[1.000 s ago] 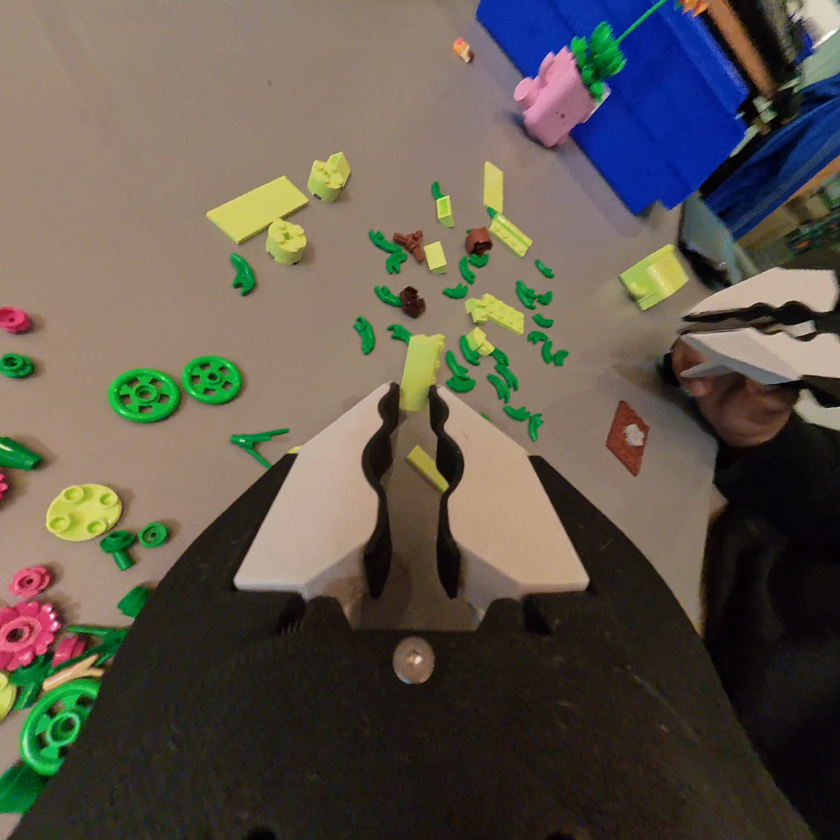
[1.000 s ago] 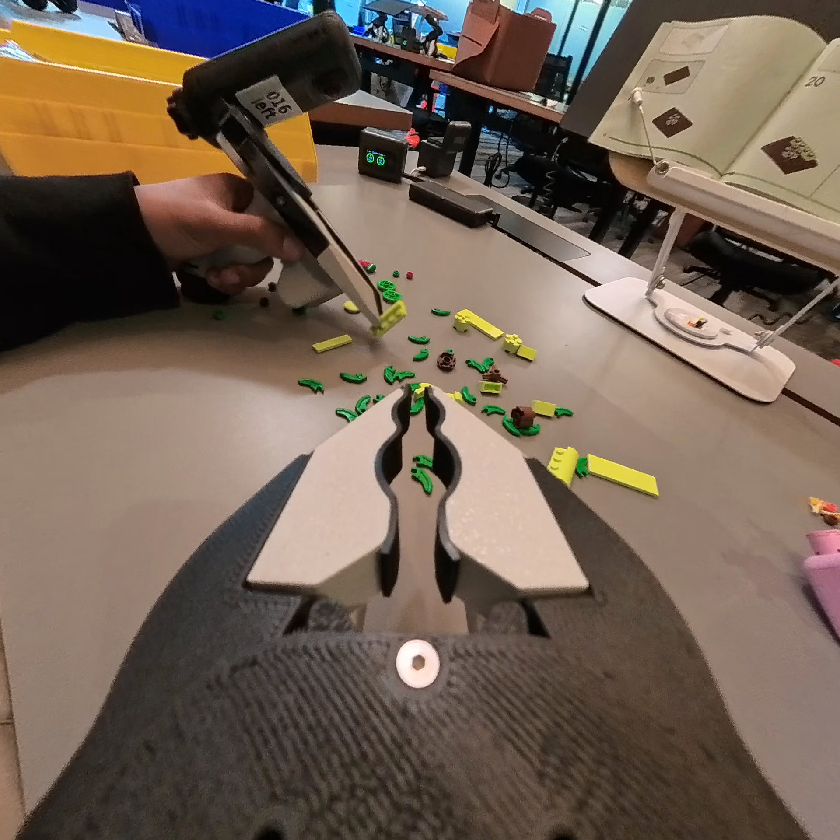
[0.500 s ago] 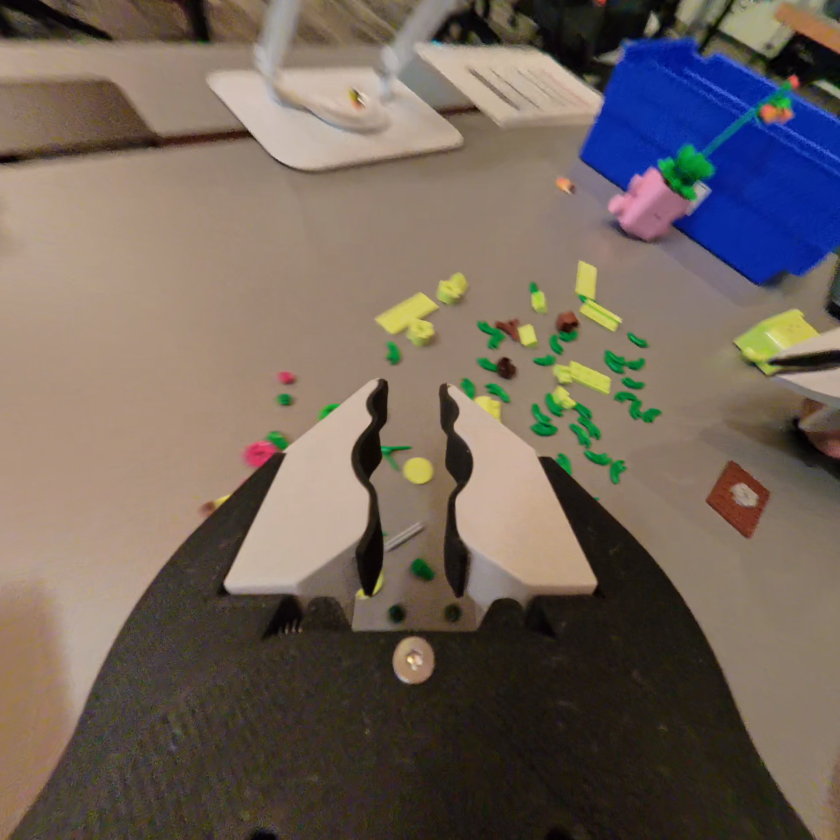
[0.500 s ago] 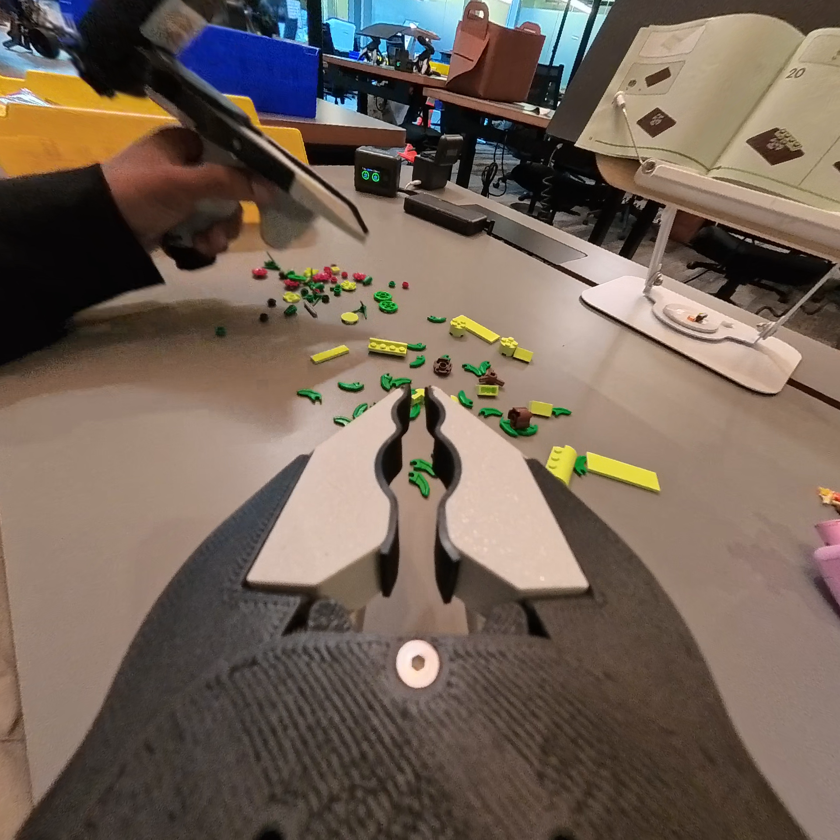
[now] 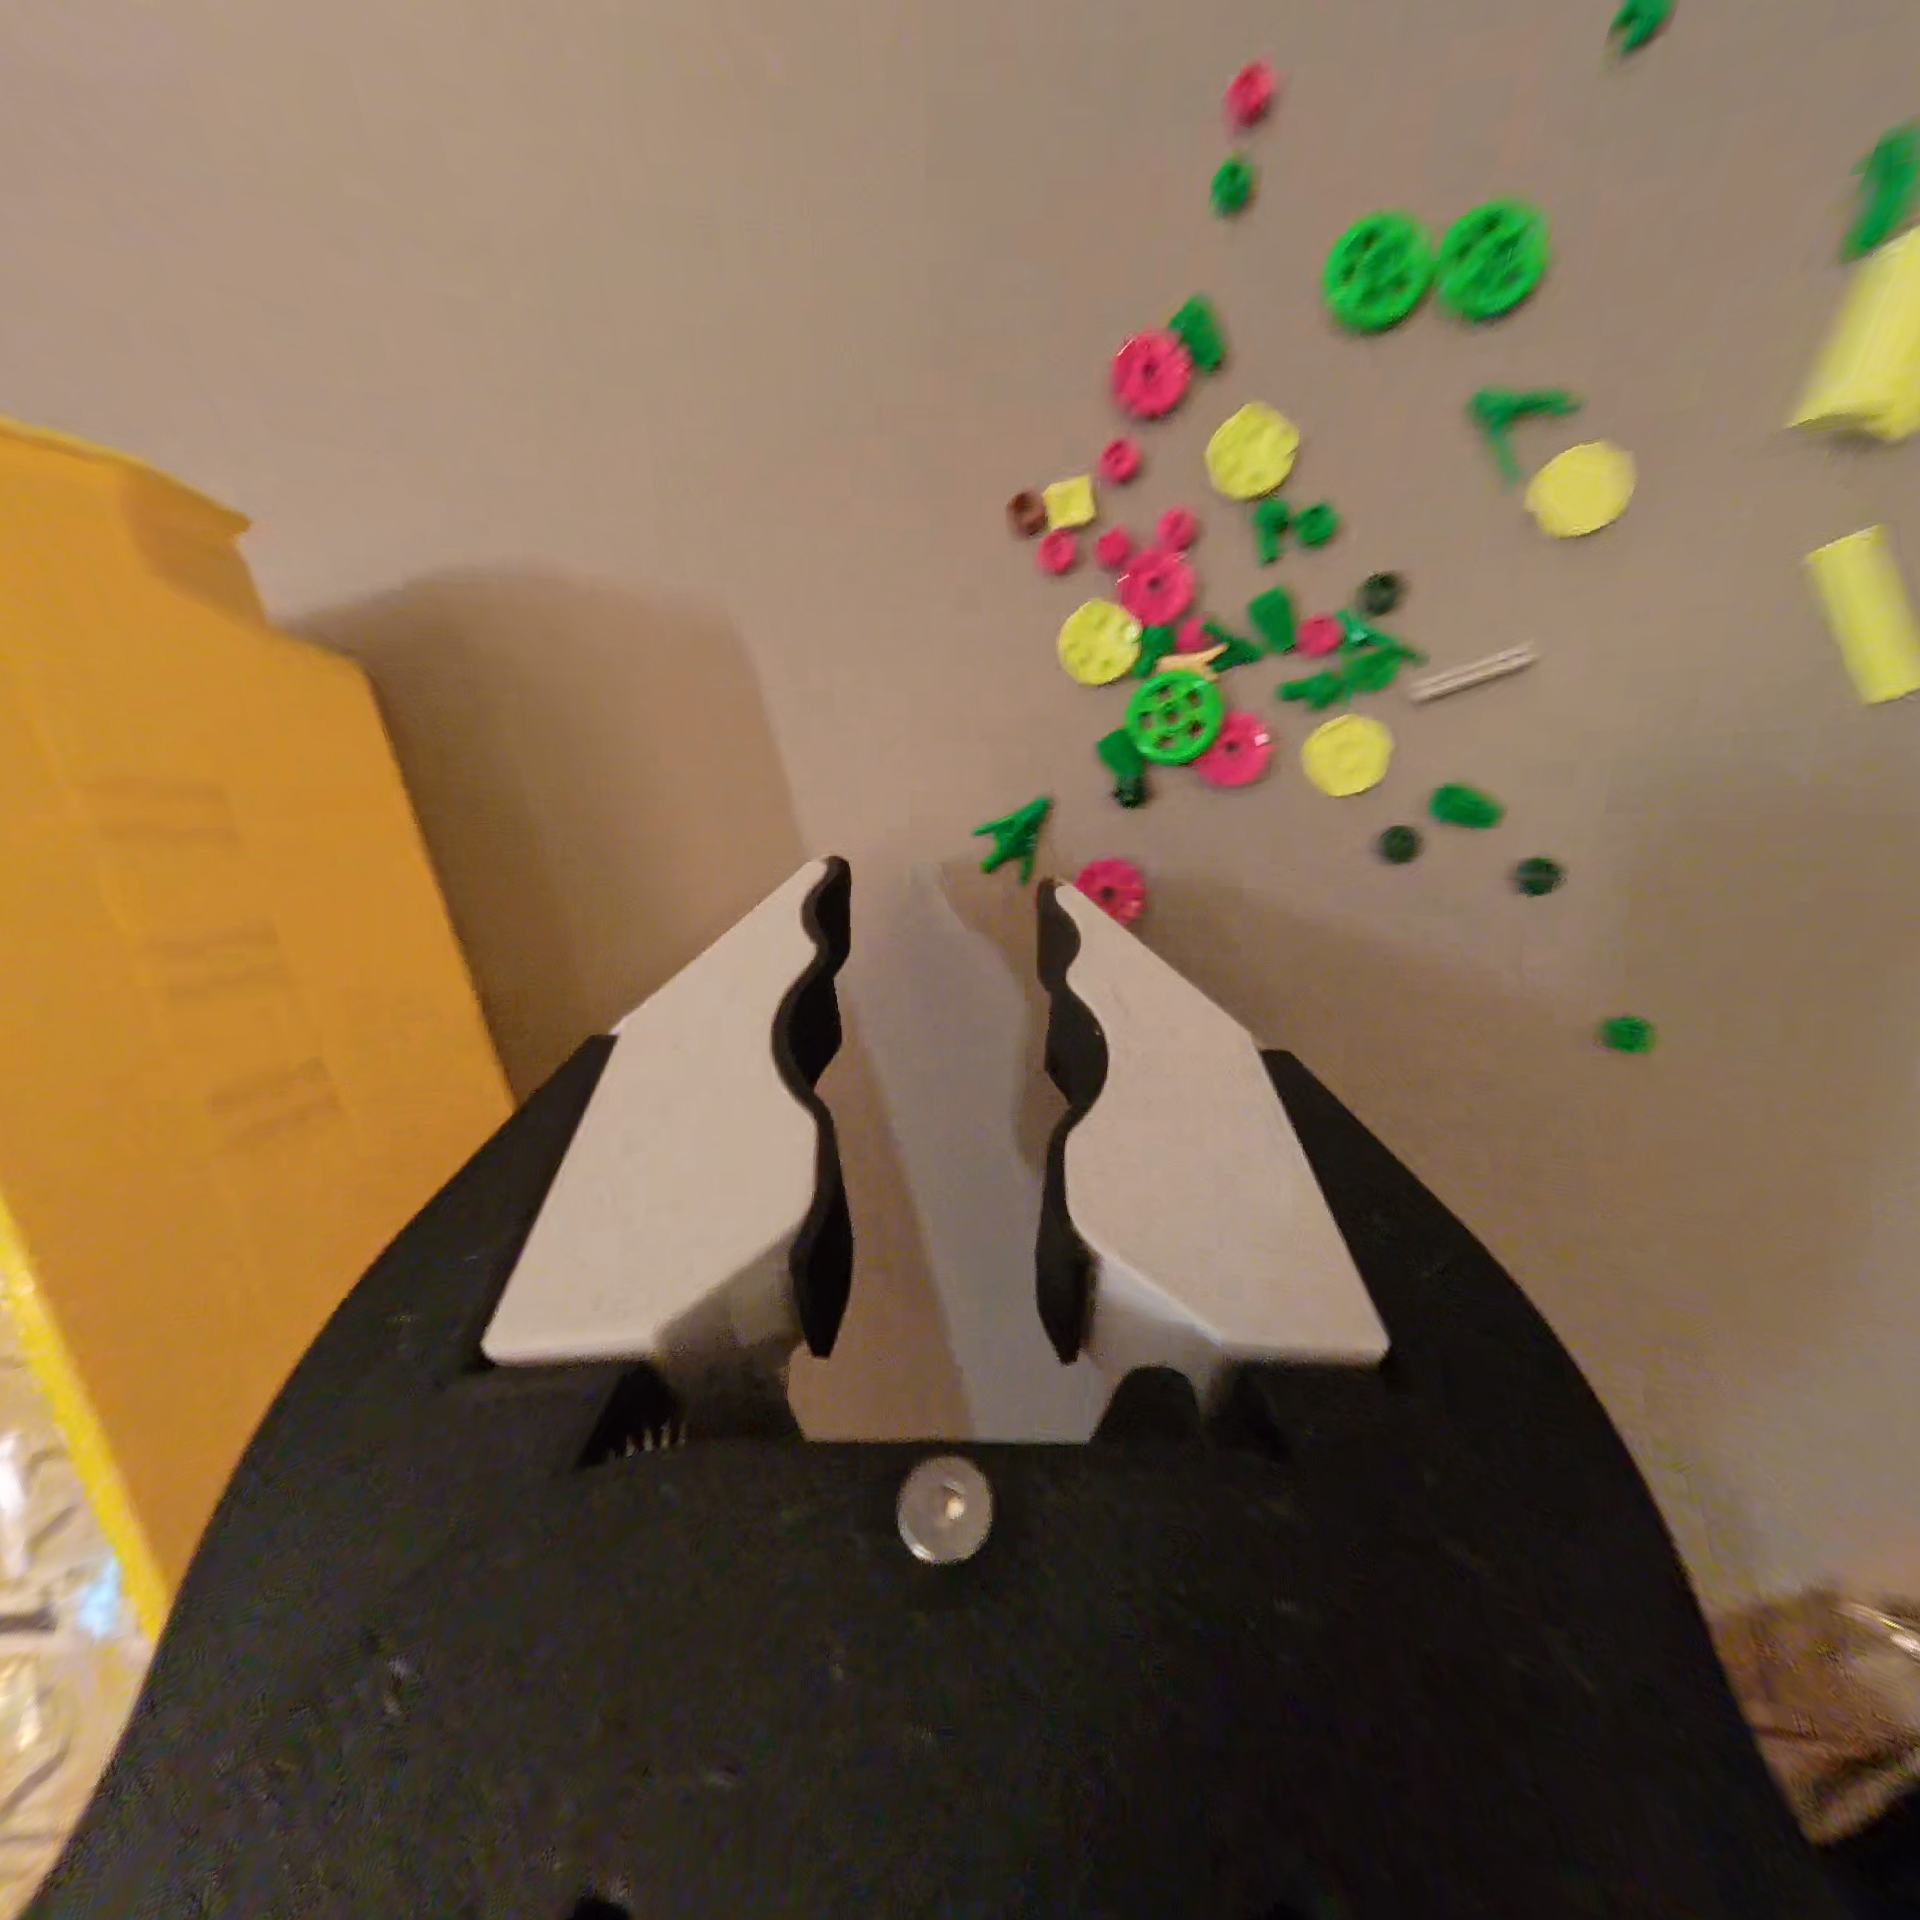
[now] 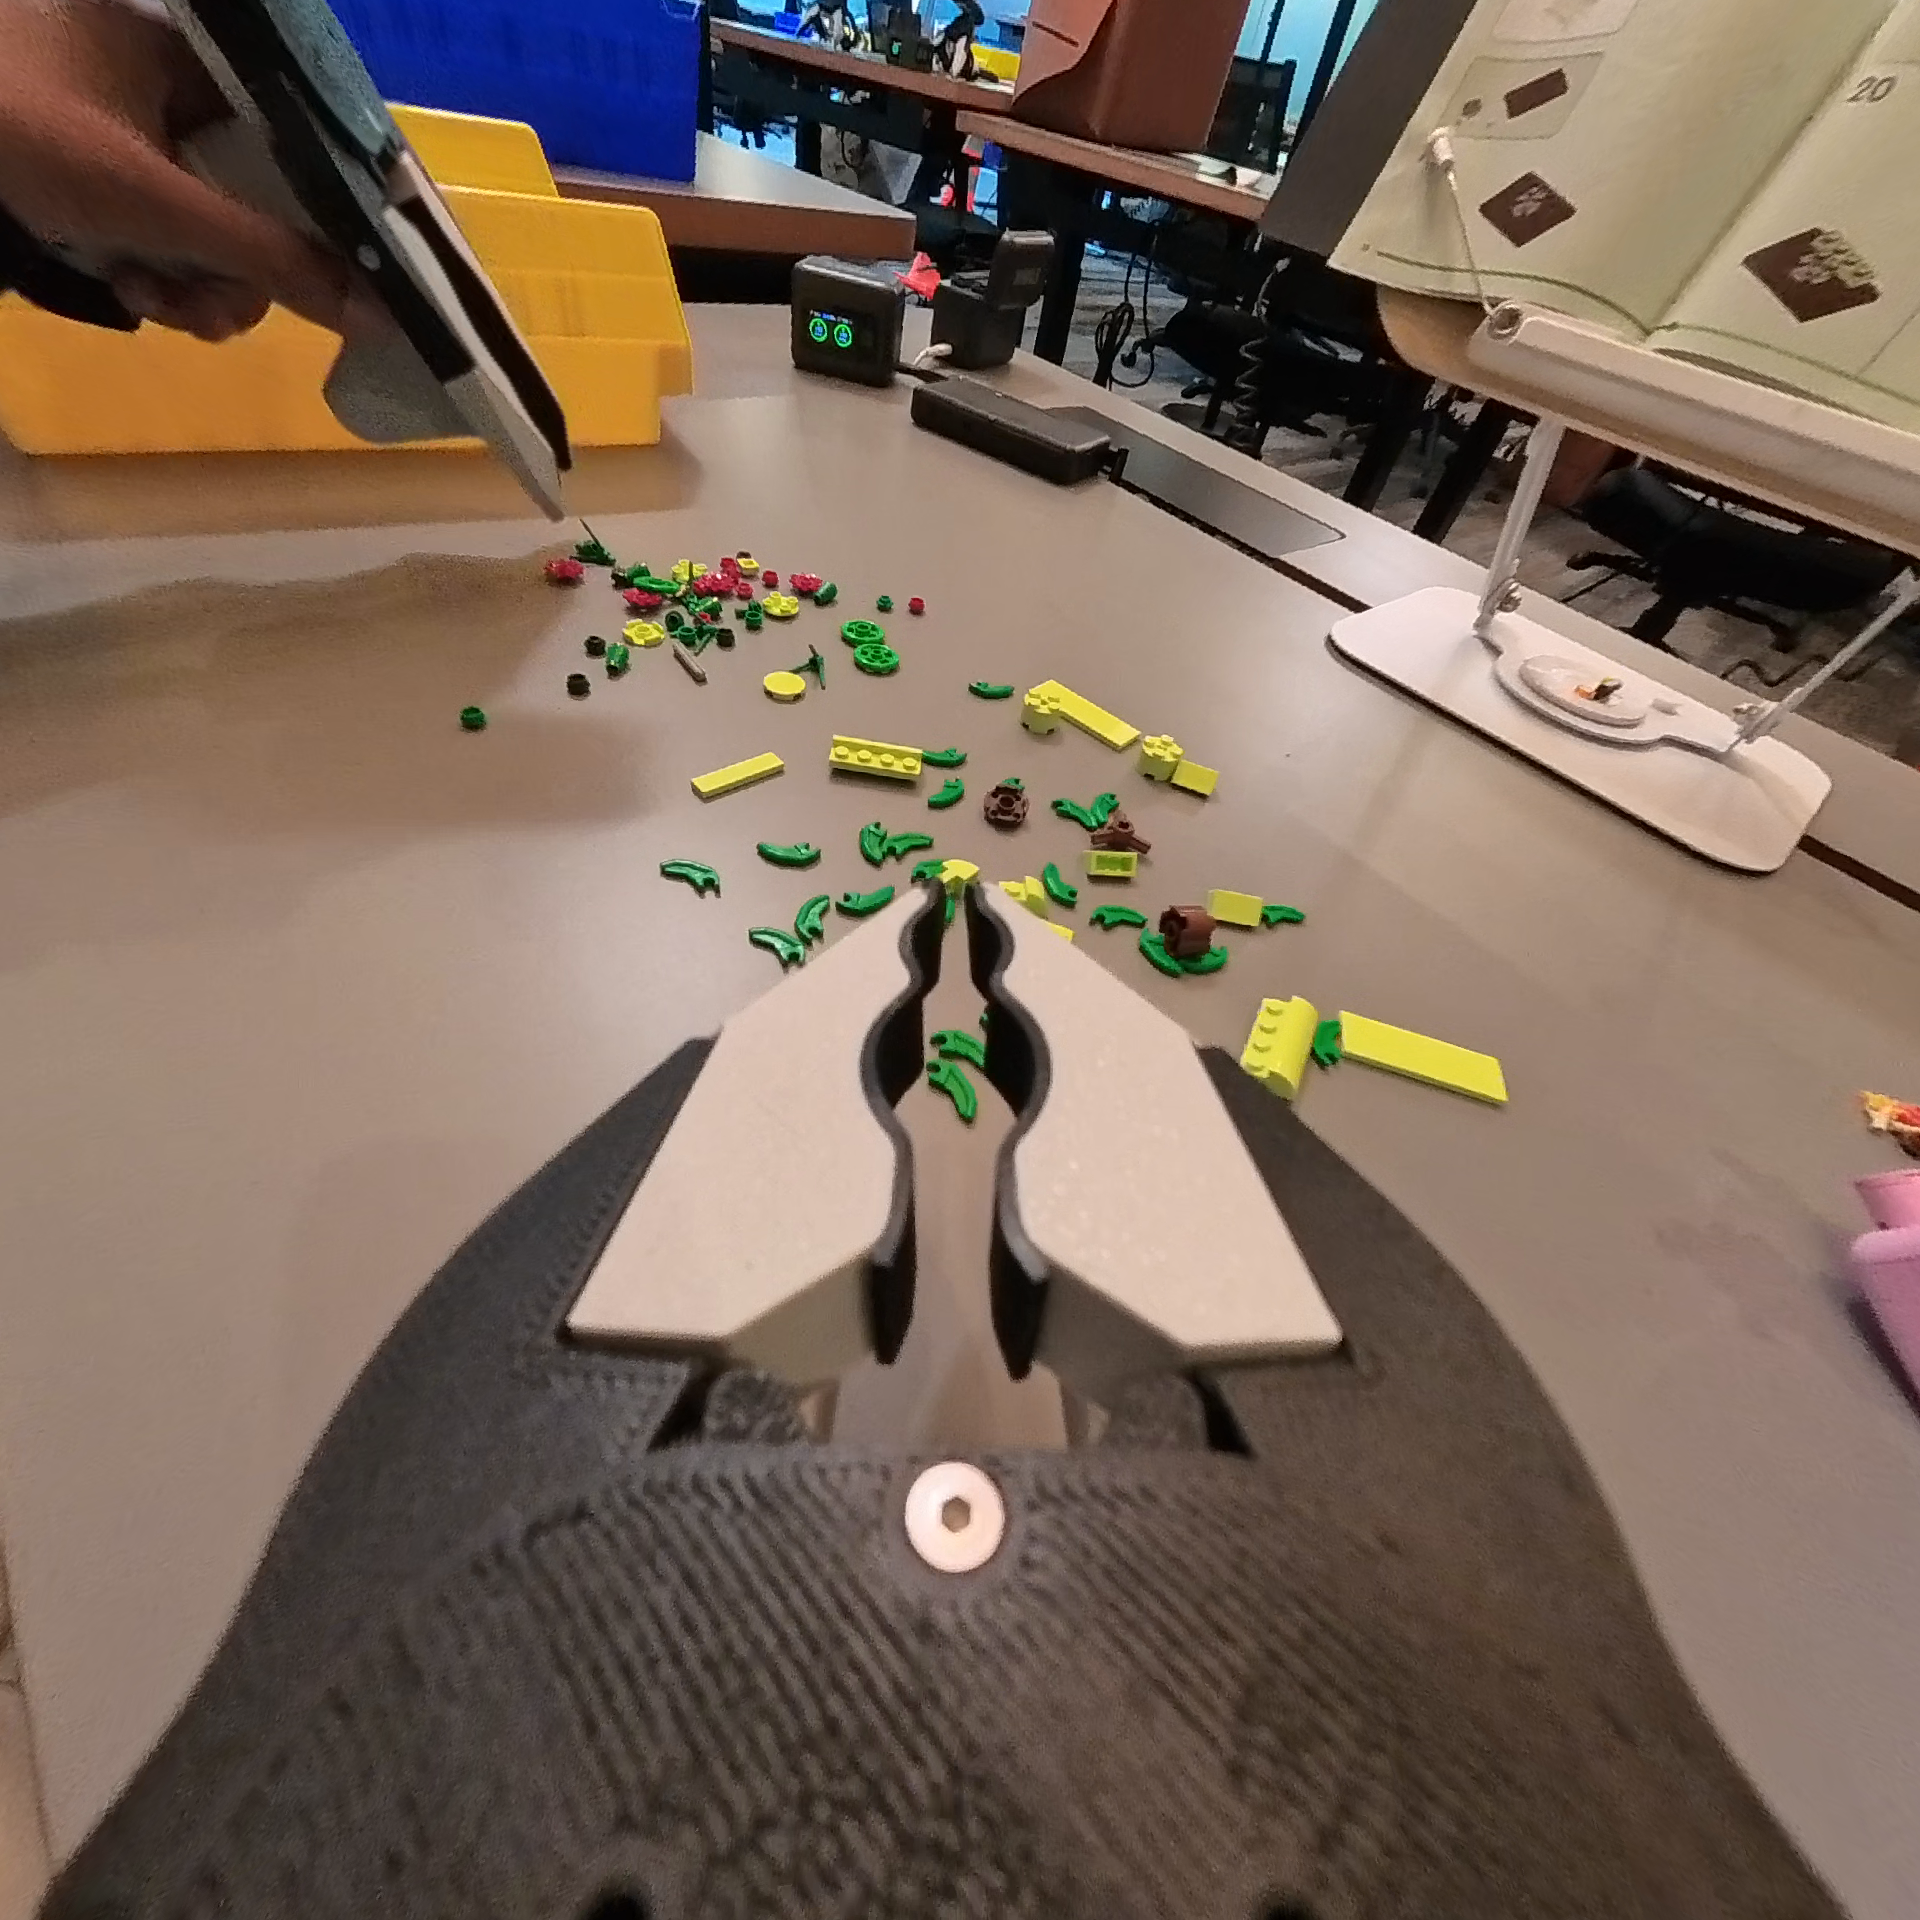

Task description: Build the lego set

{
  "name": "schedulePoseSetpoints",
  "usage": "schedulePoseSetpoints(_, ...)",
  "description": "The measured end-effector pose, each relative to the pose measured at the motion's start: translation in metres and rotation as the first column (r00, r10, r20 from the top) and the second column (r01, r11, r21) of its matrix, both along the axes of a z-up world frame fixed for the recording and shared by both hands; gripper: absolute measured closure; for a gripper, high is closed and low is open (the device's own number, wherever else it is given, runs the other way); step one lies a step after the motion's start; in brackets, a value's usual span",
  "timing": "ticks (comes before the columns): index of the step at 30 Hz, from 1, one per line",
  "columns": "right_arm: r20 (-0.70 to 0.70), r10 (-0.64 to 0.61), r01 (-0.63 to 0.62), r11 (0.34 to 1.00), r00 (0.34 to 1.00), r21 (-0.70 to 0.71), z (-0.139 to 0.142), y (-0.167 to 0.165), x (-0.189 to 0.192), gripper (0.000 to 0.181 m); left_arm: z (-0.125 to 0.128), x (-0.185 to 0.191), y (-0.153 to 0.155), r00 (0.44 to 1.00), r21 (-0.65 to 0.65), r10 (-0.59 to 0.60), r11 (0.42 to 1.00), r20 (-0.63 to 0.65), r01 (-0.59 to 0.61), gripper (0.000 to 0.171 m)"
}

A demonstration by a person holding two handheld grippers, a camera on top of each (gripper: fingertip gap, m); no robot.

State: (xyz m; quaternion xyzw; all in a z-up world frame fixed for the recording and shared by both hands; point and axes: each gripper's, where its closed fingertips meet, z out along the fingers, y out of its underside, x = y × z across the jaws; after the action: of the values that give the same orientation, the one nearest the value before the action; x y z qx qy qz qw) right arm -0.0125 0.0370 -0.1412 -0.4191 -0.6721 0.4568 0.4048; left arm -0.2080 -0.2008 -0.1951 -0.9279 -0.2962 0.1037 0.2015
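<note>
Loose lego pieces lie on the grey table (image 6: 312,935). A pile of pink, green and lime round pieces (image 5: 1174,665) sits up and to the right of my left gripper (image 5: 940,883), which is open and empty, close to the table. The right wrist view shows that gripper (image 6: 551,488) tilted down over the near end of the same pile (image 6: 707,603). My right gripper (image 6: 951,894) is shut to a narrow gap, over green leaf pieces (image 6: 790,854) and lime bricks (image 6: 875,755). A small lime piece (image 6: 958,871) shows just past its tips; nothing is clearly held.
A yellow bin (image 5: 208,831) stands close on the left gripper's left, also in the right wrist view (image 6: 582,270). An instruction booklet (image 6: 1662,208) rests on a white stand (image 6: 1579,707) at the right. Black devices (image 6: 847,327) sit at the back. A pink build (image 6: 1891,1278) is at the right edge. Across from one pair of fingers to the other is roughly 30 cm.
The left gripper let go of the lime brick it held, opened, and swung left from the leaf pieces to the pink and green pile by the yellow bin. The right gripper stayed put.
</note>
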Motion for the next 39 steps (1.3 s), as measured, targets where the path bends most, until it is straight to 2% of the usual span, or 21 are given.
schedulePoseSetpoints(2,0.015,-0.001,0.001,1.0,1.0,0.009,-0.002,-0.001,-0.001,0.18,-0.005,0.0,0.001,1.0,-0.027,-0.008,1.0,-0.006,0.007,0.142)
schedulePoseSetpoints(5,0.03,-0.002,0.001,1.0,1.0,0.023,-0.005,-0.001,-0.003,0.18,-0.008,0.004,0.012,0.999,0.023,-0.026,0.999,0.028,0.026,0.145)
schedulePoseSetpoints(8,0.031,-0.001,0.0,1.0,1.0,0.03,-0.006,-0.002,-0.003,0.181,-0.004,0.0,0.011,1.0,0.013,-0.026,1.0,-0.014,0.026,0.152)
schedulePoseSetpoints(12,0.023,0.001,-0.002,1.0,1.0,0.017,-0.004,-0.001,-0.003,0.181,0.027,-0.005,0.031,0.993,0.152,-0.025,0.987,-0.118,0.043,0.165)
schedulePoseSetpoints(15,0.008,0.003,-0.003,1.0,1.0,-0.007,-0.001,0.001,-0.002,0.181,0.058,0.006,0.069,0.969,0.305,-0.09,0.939,-0.232,0.16,0.171)
schedulePoseSetpoints(17,-0.008,0.002,-0.002,1.0,1.0,-0.024,0.003,0.002,-0.001,0.181,0.065,0.032,0.104,0.936,0.326,-0.203,0.898,-0.286,0.295,0.171)
schedulePoseSetpoints(20,-0.058,-0.033,0.031,0.999,0.998,-0.039,0.01,0.01,0.0,0.181,0.056,0.069,0.157,0.881,0.261,-0.301,0.875,-0.366,0.407,0.171)
schedulePoseSetpoints(22,-0.101,-0.089,0.085,0.996,0.991,-0.039,0.017,0.02,0.006,0.181,0.049,0.088,0.19,0.823,0.213,-0.304,0.87,-0.479,0.445,0.169)
schedulePoseSetpoints(24,-0.103,-0.125,0.123,0.992,0.987,-0.017,0.019,0.027,0.016,0.181,0.039,0.117,0.217,0.74,0.204,-0.328,0.825,-0.587,0.527,0.156)
schedulePoseSetpoints(26,-0.079,-0.154,0.156,0.988,0.985,0.016,0.016,0.033,0.027,0.18,0.03,0.139,0.232,0.659,0.135,-0.38,0.795,-0.649,0.591,0.171)
schedulePoseSetpoints(27,-0.064,-0.173,0.175,0.984,0.983,0.027,0.013,0.037,0.032,0.177,0.032,0.144,0.239,0.65,0.138,-0.366,0.796,-0.666,0.59,0.171)
schedulePoseSetpoints(28,-0.045,-0.19,0.191,0.981,0.981,0.028,0.01,0.041,0.037,0.175,0.036,0.151,0.247,0.667,0.185,-0.348,0.785,-0.658,0.592,0.171)
schedulePoseSetpoints(29,-0.025,-0.202,0.203,0.979,0.979,0.017,0.006,0.045,0.041,0.172,0.041,0.16,0.258,0.711,0.269,-0.336,0.759,-0.618,0.592,0.171)
schedulePoseSetpoints(32,0.039,-0.228,0.229,0.972,0.973,-0.044,-0.002,0.052,0.052,0.162,0.053,0.18,0.289,0.847,0.499,-0.333,0.695,-0.415,0.518,0.171)
schedulePoseSetpoints(33,0.06,-0.23,0.234,0.971,0.971,-0.056,-0.004,0.053,0.056,0.165,0.055,0.183,0.299,0.861,0.522,-0.345,0.689,-0.374,0.503,0.171)
schedulePoseSetpoints(34,0.087,-0.223,0.229,0.971,0.971,-0.067,-0.007,0.053,0.061,0.171,0.054,0.182,0.306,0.865,0.506,-0.34,0.707,-0.37,0.494,0.171)
schedulePoseSetpoints(36,0.131,-0.197,0.209,0.974,0.971,-0.083,-0.013,0.048,0.072,0.181,0.055,0.174,0.315,0.839,0.439,-0.304,0.743,-0.452,0.506,0.171)
schedulePoseSetpoints(37,0.141,-0.205,0.218,0.972,0.969,-0.087,-0.014,0.048,0.076,0.181,0.057,0.174,0.316,0.826,0.433,-0.291,0.741,-0.483,0.514,0.171)
schedulePoseSetpoints(39,0.132,-0.236,0.247,0.966,0.963,-0.076,-0.014,0.05,0.08,0.181,0.059,0.18,0.315,0.84,0.493,-0.286,0.705,-0.461,0.51,0.171)
